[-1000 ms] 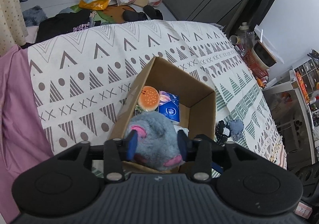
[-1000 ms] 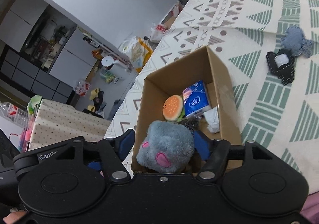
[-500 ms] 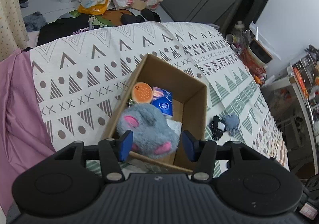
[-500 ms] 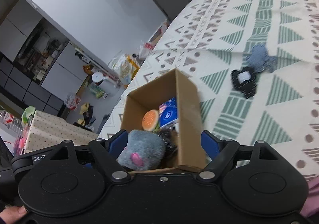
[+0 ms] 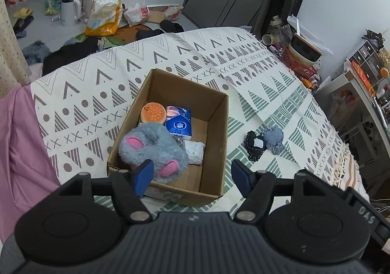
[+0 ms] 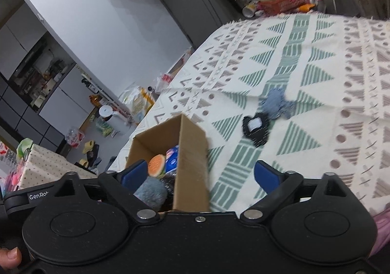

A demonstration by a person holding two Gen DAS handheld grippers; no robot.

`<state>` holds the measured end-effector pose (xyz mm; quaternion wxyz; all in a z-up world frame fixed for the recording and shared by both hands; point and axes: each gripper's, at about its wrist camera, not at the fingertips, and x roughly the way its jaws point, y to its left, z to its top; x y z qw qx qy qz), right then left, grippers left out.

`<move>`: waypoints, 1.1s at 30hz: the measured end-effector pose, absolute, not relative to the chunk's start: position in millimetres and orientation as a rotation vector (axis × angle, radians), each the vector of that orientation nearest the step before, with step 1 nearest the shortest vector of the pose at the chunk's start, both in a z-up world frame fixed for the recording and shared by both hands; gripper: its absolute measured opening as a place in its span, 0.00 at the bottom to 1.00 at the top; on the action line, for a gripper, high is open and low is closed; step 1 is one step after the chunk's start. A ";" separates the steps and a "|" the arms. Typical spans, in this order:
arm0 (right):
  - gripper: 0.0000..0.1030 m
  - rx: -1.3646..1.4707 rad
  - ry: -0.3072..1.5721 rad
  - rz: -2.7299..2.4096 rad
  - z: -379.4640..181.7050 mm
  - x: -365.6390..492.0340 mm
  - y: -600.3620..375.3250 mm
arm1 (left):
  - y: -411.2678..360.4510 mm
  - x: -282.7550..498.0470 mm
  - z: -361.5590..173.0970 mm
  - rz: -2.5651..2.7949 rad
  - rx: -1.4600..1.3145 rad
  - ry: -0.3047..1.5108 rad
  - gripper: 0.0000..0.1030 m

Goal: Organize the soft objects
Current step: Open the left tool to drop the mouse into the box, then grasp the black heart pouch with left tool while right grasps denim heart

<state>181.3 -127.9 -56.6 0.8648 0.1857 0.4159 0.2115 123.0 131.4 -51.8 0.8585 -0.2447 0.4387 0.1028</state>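
Cluttered bedroom; bed under a cream blanket [image 5: 102, 93] with green and brown triangles, pink sheet [image 5: 22, 142] at its edge. Open cardboard box [image 5: 214, 142] sat on the blanket. Left tongs [image 5: 192, 174] spread wide, empty, hovering above the box's near edge; left blue pad just in front of the grey plush mouse [image 5: 151, 147], contact not clear. Mouse lay inside the box beside a burger toy [image 5: 153, 113], blue tissue pack [image 5: 178, 122] and white bundle [image 5: 193, 152]. Right tongs [image 6: 199, 175] also wide, empty, straddling the box's near corner [image 6: 192, 164]. Black heart plush [image 5: 254, 147] and blue denim plush [image 5: 274, 136] lay touching on open blanket right of the box, clear room around them. A fingertip [image 6: 9, 255] showed at the right tool's lower left.
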 end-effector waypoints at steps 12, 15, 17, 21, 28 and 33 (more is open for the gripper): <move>1.00 0.399 0.810 0.390 -44.5 193.6 -173.2 | 99.3 143.2 -41.4 0.189 -0.453 0.903 0.69; 1.00 0.414 0.808 0.376 -47.2 197.8 -180.7 | 92.6 149.3 -41.4 0.178 -0.446 0.899 0.69; 1.00 0.420 0.802 0.365 -48.8 199.4 -184.5 | 88.5 153.5 -42.0 0.169 -0.442 0.895 0.69; 1.00 0.438 0.784 0.348 -51.1 204.5 -193.5 | 83.0 161.5 -44.9 0.157 -0.441 0.891 0.69; 1.00 0.482 0.783 0.314 -63.2 217.9 -206.1 | 75.3 176.3 -54.0 0.132 -0.436 0.905 0.69; 1.00 0.508 0.798 0.301 -74.2 226.6 -211.0 | 71.8 187.7 -60.0 0.129 -0.439 0.906 0.69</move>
